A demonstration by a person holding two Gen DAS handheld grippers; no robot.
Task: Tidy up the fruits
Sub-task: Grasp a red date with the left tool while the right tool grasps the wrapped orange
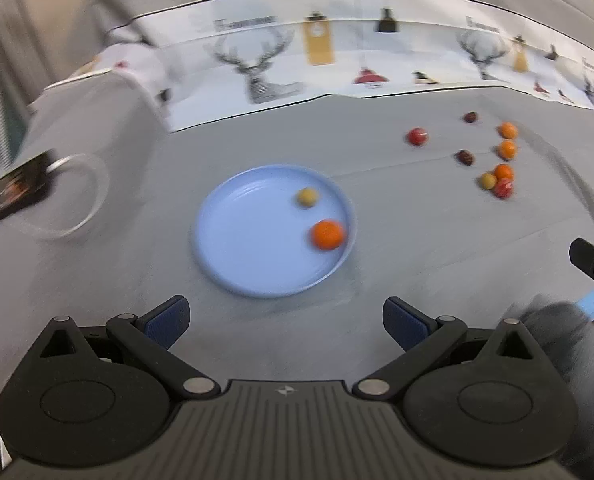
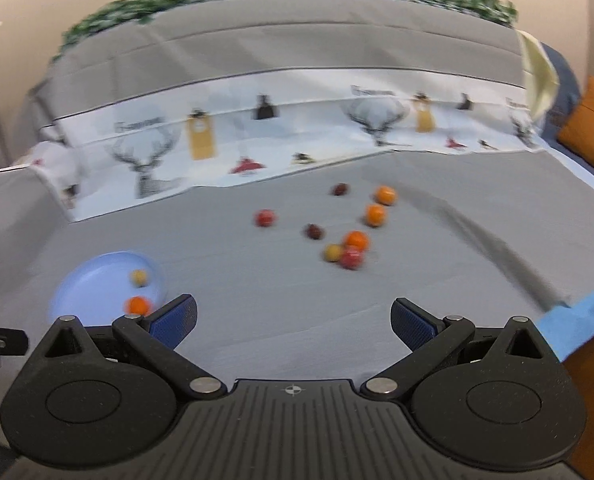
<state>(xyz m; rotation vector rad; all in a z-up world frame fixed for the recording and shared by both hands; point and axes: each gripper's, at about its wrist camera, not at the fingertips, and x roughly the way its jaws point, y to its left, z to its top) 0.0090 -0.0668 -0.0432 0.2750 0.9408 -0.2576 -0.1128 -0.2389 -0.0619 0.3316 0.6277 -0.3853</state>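
Observation:
A light blue plate [image 1: 233,248] lies on the grey cloth and holds an orange fruit [image 1: 327,234] and a small yellow fruit [image 1: 307,197]. My left gripper [image 1: 285,322] is open just in front of the plate, nothing between its fingers. Several loose fruits lie to the right: orange ones [image 2: 355,240], red ones [image 2: 265,218], dark brown ones [image 2: 313,231] and a yellow one [image 2: 331,252]. In the right wrist view the plate [image 2: 93,280] sits at the left. My right gripper [image 2: 293,322] is open, well short of the loose fruits.
A clear glass bowl [image 1: 79,196] stands left of the plate. A printed cloth with deer heads [image 1: 257,64] runs along the back. The table's blue front-right edge [image 2: 585,304] is close to my right gripper. An orange cushion [image 2: 593,120] lies far right.

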